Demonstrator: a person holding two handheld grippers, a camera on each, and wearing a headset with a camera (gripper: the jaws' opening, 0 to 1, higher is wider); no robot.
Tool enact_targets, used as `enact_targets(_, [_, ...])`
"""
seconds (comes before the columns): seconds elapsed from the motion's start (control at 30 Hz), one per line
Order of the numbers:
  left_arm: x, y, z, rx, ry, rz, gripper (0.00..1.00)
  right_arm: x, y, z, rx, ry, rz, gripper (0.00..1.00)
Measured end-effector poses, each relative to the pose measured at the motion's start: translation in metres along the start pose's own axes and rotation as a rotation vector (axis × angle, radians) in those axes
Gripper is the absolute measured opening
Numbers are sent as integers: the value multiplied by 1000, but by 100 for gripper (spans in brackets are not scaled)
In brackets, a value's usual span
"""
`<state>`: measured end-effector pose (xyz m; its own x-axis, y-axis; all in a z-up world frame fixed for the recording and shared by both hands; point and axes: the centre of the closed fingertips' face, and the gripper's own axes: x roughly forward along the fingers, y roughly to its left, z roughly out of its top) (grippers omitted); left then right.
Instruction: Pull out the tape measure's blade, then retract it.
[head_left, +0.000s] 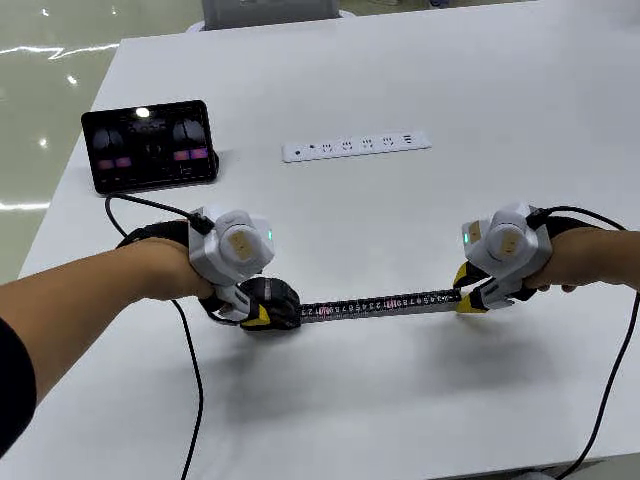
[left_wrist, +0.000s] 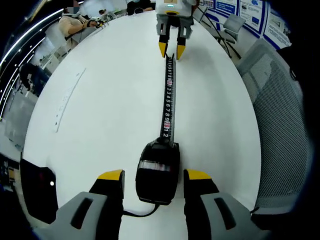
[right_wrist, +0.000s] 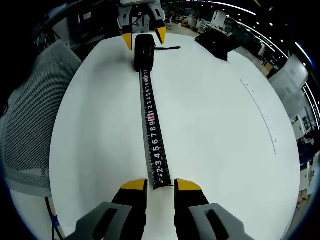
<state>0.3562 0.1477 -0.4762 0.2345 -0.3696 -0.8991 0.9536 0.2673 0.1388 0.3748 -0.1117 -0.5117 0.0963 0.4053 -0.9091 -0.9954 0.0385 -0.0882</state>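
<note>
Judging by the blade (head_left: 380, 303) lying drawn out flat on the table (head_left: 400, 80), reckoned the pull done or nearly so, with the retraction left to do. Found the case (left_wrist: 158, 165) between the jaws of the left gripper (left_wrist: 154, 175), parted wide and not plainly touching it. Found the blade's end just between the jaws of the right gripper (right_wrist: 161, 185), drawn nearly together; could not tell whether pinched. Could not make out the hook, hidden at those tips, nor how much blade remained coiled inside the case.

White table (head_left: 420, 80), power strip (head_left: 356, 146), dark tablet (head_left: 150, 146), black cable (head_left: 191, 370)
</note>
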Motion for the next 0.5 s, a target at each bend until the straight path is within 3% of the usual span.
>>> enact_targets(0.13, [-3, 0, 1, -68, -46, 6, 50, -6, -4, 1, 59, -34, -35, 19])
enact_targets(0.33, [-10, -3, 0, -128, -87, 18, 54, -13, -6, -1, 206, -111, -95, 24])
enact_targets(0.4, [-11, -4, -3, -140, -92, 19, 55, -17, -5, 1, 219, -126, -106, 26])
enact_targets(0.5, [-13, -6, -4, -208, -131, 20, 60, -22, 0, 1, 246, -142, -132, 29])
